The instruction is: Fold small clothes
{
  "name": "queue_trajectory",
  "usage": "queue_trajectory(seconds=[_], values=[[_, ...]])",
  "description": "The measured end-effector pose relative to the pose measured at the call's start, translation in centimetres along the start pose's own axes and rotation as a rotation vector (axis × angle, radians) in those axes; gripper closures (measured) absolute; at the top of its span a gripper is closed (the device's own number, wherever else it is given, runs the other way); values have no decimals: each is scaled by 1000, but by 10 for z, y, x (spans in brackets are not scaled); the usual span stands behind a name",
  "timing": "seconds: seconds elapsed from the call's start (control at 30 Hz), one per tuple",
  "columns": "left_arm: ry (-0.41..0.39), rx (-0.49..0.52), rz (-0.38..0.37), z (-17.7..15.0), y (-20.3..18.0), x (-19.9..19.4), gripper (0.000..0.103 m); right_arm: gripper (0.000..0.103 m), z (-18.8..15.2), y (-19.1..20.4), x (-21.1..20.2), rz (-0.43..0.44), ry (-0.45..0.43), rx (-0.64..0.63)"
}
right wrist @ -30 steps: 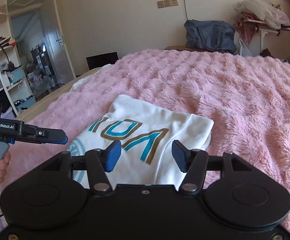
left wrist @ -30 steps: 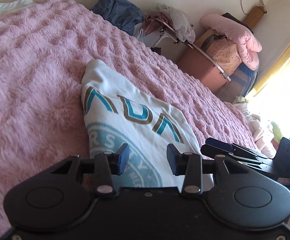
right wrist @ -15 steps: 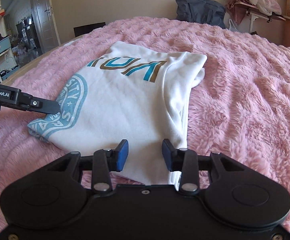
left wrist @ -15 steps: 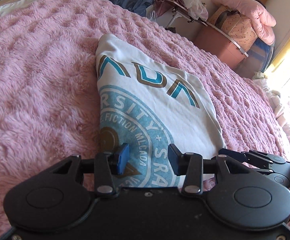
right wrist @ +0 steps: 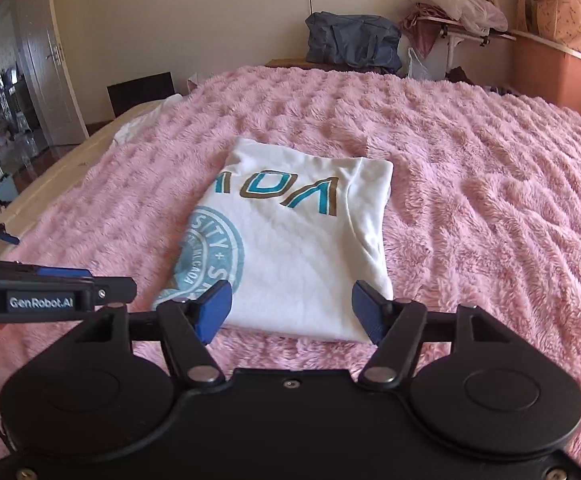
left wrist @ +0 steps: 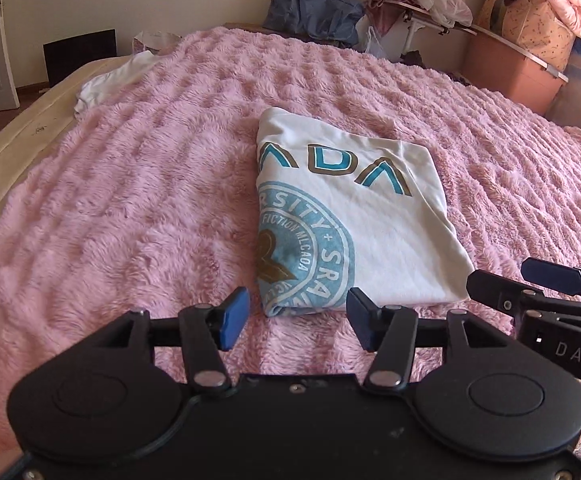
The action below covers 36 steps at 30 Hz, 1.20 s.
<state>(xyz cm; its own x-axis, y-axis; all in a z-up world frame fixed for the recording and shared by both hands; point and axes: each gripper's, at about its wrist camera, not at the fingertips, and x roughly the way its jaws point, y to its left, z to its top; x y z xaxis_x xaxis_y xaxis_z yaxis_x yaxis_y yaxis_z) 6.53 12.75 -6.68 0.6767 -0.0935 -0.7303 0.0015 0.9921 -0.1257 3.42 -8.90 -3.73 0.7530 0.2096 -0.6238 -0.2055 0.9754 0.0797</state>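
A white T-shirt [left wrist: 354,216] with teal and gold lettering and a round teal print lies folded into a rectangle on the pink fluffy blanket [left wrist: 130,208]. It also shows in the right wrist view [right wrist: 294,248]. My left gripper [left wrist: 296,318] is open and empty, just short of the shirt's near left corner. My right gripper [right wrist: 290,310] is open and empty, just short of the shirt's near edge. Each gripper shows in the other's view, the right one [left wrist: 538,292] beside the shirt's near right corner, the left one [right wrist: 50,296] at the left.
A white garment [left wrist: 106,84] lies at the blanket's far left edge. A blue bag [right wrist: 350,44], a rack with clothes [right wrist: 450,16] and a pink storage box [left wrist: 510,76] stand against the far wall. A door [right wrist: 46,68] is at the left.
Both grippers have drawn back and risen from the shirt, so the whole folded shirt now shows. Both jaws have opened wider. The shirt has not moved.
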Motion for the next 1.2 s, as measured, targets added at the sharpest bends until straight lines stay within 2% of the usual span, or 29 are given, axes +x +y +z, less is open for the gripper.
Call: queue_trajectory(seconds=[0.13,0.43,1.2], values=[[-1,-1,12,-7,-5,-21,45,31,-3,14,-19,-20,-7,-26],[-21,17,28,-14,-15,-43,43,30,-10,18,-35,-24,12,12],[22,3,29,-20,-11,-28,42,29,-12,20,-30,-26,47,16]])
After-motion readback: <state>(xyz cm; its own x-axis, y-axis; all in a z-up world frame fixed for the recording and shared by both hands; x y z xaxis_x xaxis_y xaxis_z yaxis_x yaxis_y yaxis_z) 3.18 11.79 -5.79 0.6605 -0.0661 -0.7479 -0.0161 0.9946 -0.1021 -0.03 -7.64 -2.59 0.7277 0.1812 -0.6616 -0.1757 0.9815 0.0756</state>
